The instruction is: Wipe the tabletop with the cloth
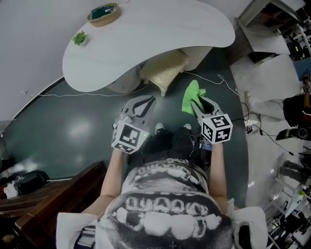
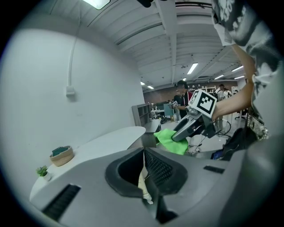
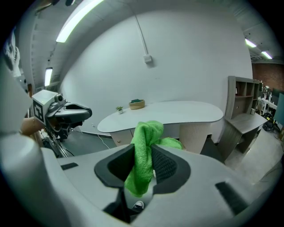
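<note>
Green cloth (image 3: 146, 133) is pinched tight in my right gripper (image 3: 143, 156), bunched up above the jaws with a bit dangling below them. Left gripper (image 2: 144, 153) has its jaws pressed together, nothing in them. I've got both held over the dark floor (image 1: 73, 131), short of the white tabletop (image 1: 160, 39), so the cloth isn't touching it. At the table's far end there's a woven basket (image 1: 104, 13) and a little plant (image 1: 79, 38), and a cream cushion (image 1: 164, 70) sits under the near edge.

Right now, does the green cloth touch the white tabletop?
Apart. The head view shows the cloth, clamped in the right hand-held gripper, over the dark floor, short of the tabletop.
</note>
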`<move>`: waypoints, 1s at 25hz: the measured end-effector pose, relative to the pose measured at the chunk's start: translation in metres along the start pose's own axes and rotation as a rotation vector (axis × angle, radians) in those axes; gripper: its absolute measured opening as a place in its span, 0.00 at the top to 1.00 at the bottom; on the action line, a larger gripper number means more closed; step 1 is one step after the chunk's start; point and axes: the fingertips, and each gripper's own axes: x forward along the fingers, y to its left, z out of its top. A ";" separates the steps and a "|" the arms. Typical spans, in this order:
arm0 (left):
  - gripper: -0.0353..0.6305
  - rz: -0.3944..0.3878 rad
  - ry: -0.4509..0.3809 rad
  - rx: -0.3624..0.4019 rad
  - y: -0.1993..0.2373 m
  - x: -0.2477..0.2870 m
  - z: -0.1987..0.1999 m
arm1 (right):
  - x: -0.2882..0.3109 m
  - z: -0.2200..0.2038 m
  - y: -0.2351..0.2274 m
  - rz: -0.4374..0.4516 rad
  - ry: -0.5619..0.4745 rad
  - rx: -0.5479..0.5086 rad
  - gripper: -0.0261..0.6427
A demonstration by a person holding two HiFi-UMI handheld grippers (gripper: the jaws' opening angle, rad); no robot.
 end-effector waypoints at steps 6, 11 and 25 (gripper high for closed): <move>0.93 -0.036 -0.011 -0.007 -0.019 0.008 0.007 | -0.015 -0.002 0.004 0.001 -0.003 -0.023 0.79; 0.93 -0.065 -0.015 0.003 -0.038 0.019 0.015 | -0.026 -0.009 0.000 0.003 -0.004 -0.035 0.79; 0.93 -0.085 -0.030 0.019 -0.078 0.031 0.033 | -0.057 -0.022 -0.027 -0.018 -0.018 -0.059 0.79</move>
